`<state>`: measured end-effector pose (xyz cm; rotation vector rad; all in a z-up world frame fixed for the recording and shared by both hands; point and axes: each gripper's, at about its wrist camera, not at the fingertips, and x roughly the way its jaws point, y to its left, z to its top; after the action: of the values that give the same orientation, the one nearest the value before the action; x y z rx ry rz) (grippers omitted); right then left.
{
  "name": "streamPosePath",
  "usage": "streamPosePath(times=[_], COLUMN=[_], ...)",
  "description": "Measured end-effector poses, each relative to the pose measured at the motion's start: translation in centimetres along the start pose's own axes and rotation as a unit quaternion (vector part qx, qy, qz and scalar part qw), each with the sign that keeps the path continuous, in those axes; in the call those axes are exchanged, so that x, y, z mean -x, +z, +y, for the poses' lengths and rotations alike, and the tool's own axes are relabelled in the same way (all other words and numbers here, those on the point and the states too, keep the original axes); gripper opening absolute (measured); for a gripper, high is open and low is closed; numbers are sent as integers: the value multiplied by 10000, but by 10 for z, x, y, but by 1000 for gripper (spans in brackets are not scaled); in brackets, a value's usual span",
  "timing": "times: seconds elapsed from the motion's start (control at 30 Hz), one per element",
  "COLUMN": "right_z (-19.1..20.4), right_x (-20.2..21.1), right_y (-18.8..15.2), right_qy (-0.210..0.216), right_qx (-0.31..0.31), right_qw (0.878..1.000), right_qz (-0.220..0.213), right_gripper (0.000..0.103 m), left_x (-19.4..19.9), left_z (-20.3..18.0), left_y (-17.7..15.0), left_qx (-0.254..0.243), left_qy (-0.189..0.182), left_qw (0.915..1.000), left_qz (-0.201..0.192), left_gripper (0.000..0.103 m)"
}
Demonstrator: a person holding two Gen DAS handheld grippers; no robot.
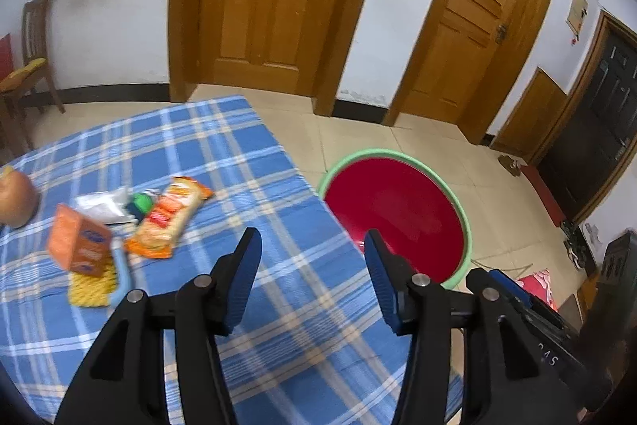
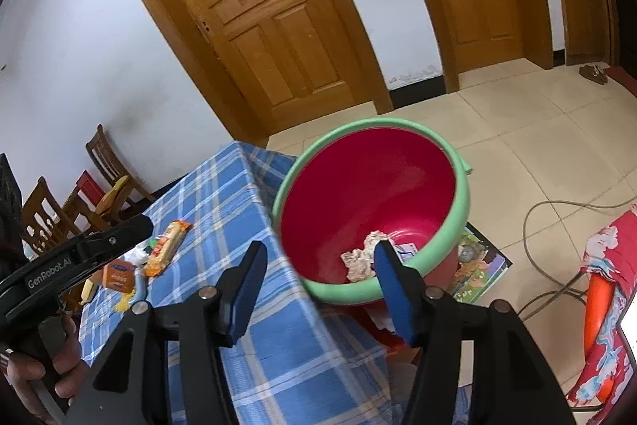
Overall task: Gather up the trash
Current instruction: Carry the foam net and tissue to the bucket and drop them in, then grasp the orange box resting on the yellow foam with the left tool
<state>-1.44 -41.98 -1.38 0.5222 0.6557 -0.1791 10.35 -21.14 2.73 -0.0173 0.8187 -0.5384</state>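
Jaws on both tools stand spread wide with nothing between them. The left gripper (image 1: 312, 241) hovers over the near edge of the worktop (image 1: 191, 146), which wears a blue checked cloth, and points toward the litter further along it. The right gripper (image 2: 318, 257) hangs at the worktop's corner with its far finger over the rim of the bucket (image 2: 462, 202), a red tub with a green lip that stands on the floor just beside the worktop. Crumpled paper (image 2: 360, 259) already lies in its bottom.

The litter on the worktop sits in one loose cluster well ahead of the left gripper: an orange snack wrapper (image 1: 169, 218) lying flat, a small orange carton (image 1: 79, 243) tilted and blurred, a pale crinkled bag (image 1: 101, 204) behind them, a small green thing (image 1: 141, 202) between bag and wrapper, and a yellow sponge (image 1: 89, 285) with a pale blue strip along its side. A brown round thing (image 1: 16, 198) lies at the far left; what it is cannot be told.

The wrapper looks the nearest pick. It is probably light, thin and slick, and would likely buckle, so a pinch across its narrow middle or on a crimped end seems safest. The carton is probably light too but stiffer; its flat opposite faces offer the better grip, without crushing.
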Motion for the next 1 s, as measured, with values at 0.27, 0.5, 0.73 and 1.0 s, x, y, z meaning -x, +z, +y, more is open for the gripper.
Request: streamPosePath(times=[0.27,0.5,0.73,1.0], right_z=[19,34,54,73], right_x=[0,-4,-14,-21], right_y=[-8,-14,-20,-26], right_qy=[134,186,344,426], right_qx=[126,225,333,535], right_qw=[9998,9995,9987,9972], right_qz=[28,69,198,299], right_gripper=[63,64,65,66], left_x=[23,37,48,38], left_z=[31,63,107,145], left_y=[-6,-12,-22,-27], left_qx=[217,390,724,948], left_qy=[289,585,986,1394], left_qw=[9992,9972,9920,9854], left_qz=[-156,-266,-323,-236], left_gripper=[54,54,54,62])
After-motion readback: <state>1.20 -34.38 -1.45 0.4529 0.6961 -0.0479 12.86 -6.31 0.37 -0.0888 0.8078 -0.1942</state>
